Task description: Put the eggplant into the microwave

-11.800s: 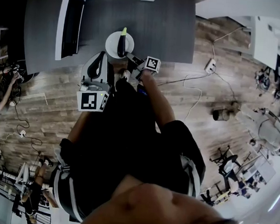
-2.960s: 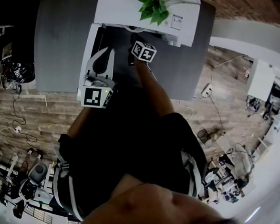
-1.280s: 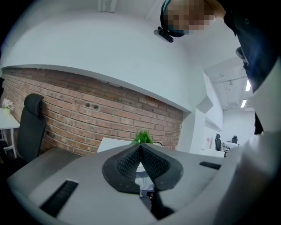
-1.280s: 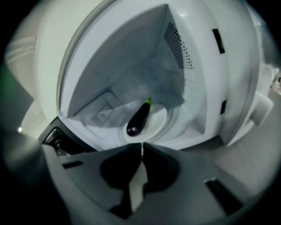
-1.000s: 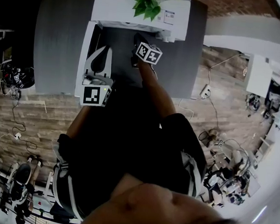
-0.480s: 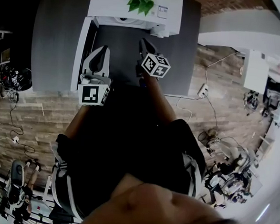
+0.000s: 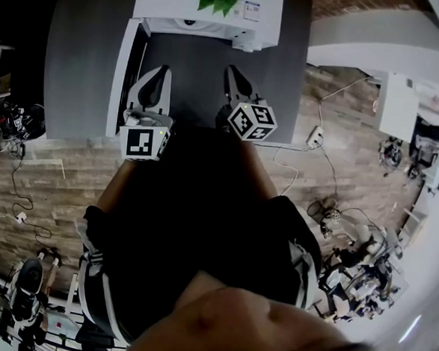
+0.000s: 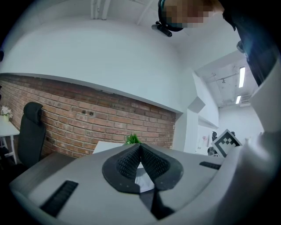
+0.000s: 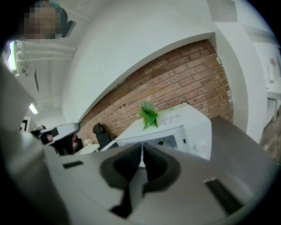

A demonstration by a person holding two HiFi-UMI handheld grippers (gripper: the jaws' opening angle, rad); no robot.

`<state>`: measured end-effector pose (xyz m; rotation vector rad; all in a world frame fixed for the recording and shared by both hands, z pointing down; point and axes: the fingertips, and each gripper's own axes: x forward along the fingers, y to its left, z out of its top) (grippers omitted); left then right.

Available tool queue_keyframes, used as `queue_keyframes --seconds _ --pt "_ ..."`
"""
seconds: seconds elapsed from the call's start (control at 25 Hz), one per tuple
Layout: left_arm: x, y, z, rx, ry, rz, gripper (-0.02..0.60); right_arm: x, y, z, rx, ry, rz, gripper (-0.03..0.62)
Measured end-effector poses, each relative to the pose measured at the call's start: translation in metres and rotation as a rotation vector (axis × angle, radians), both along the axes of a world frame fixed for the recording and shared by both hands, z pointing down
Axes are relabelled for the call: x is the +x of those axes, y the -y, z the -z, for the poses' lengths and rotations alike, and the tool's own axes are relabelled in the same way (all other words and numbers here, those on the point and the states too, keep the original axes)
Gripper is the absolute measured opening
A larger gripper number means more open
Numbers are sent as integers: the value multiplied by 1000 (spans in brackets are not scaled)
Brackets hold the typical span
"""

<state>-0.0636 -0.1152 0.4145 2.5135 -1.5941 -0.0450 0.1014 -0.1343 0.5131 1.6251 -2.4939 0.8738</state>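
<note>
We hold the left gripper [image 7: 159, 73] and right gripper [image 7: 233, 73] over the surface [image 7: 85, 64], fingers together and empty, the eggplant unseen, presumably inside the microwave [image 7: 208, 13] ahead, whose open door [image 7: 120, 74] stands nearest our left.

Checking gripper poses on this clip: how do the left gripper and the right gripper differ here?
The left gripper sits beside the open microwave door; the right gripper is over the table in front of the microwave. In the head view the left marker cube faces the camera squarely; the right marker cube is turned cornerwise. Both grippers are shut, with nothing between their jaws.
</note>
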Motion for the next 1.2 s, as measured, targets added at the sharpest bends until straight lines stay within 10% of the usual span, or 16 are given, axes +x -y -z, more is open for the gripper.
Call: queue_keyframes --seconds 1.2 --pt "5 3 1 15 3 -19 37 -6 0 18 50 7 21 34"
